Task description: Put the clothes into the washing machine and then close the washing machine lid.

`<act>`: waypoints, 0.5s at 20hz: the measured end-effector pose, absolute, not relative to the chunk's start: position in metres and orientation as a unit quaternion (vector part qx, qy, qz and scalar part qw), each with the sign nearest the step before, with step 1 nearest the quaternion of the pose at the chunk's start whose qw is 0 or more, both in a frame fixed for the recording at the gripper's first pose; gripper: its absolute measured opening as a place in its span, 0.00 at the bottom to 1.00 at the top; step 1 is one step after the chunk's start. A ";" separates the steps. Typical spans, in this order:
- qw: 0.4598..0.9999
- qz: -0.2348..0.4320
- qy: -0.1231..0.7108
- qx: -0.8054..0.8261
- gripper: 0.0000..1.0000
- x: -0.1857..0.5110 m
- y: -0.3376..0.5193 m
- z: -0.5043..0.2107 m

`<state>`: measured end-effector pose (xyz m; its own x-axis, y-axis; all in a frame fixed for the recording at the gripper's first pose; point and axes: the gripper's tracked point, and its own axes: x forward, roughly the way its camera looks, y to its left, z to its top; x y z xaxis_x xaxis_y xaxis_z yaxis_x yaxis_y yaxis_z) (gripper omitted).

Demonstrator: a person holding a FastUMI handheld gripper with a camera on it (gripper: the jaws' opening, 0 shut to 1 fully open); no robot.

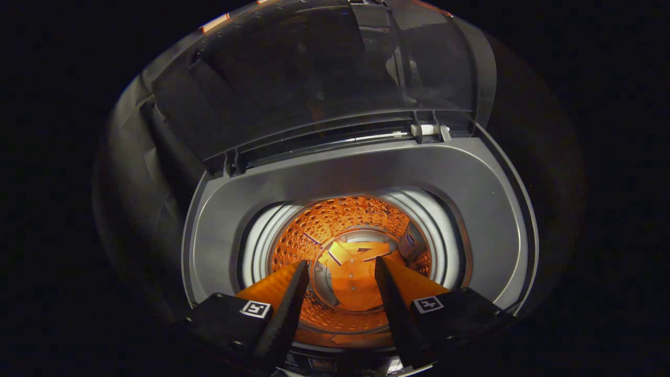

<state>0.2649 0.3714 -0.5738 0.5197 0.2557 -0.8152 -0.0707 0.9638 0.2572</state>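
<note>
I look down into a top-loading washing machine (361, 173) with a grey top rim. Its perforated steel drum (335, 220) glows orange. At the drum's bottom lies an orange garment (356, 272), seen between and beyond my fingers. The transparent lid (324, 78) stands raised behind the opening, hinged at the back. My gripper (340, 269) hangs over the drum mouth, open, with nothing between its fingers (293, 293).
A white latch piece (429, 129) sits on the hinge bar at the back right. The wide grey rim surrounds the round opening. All around the machine is dark.
</note>
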 end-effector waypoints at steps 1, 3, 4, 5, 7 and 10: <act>0.865 0.097 0.482 0.096 0.84 0.259 0.372 -0.570; 0.866 0.098 0.481 0.096 0.87 0.257 0.373 -0.564; 0.867 0.098 0.478 0.097 0.87 0.256 0.373 -0.557; 0.869 0.099 0.475 0.095 0.87 0.256 0.373 -0.549; 0.878 0.099 0.459 0.093 0.88 0.258 0.372 -0.522; 0.899 0.108 0.414 0.090 0.89 0.272 0.374 -0.465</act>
<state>0.2719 0.3741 -0.4652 0.6339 0.2692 -0.7251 -0.1195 0.9603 0.2520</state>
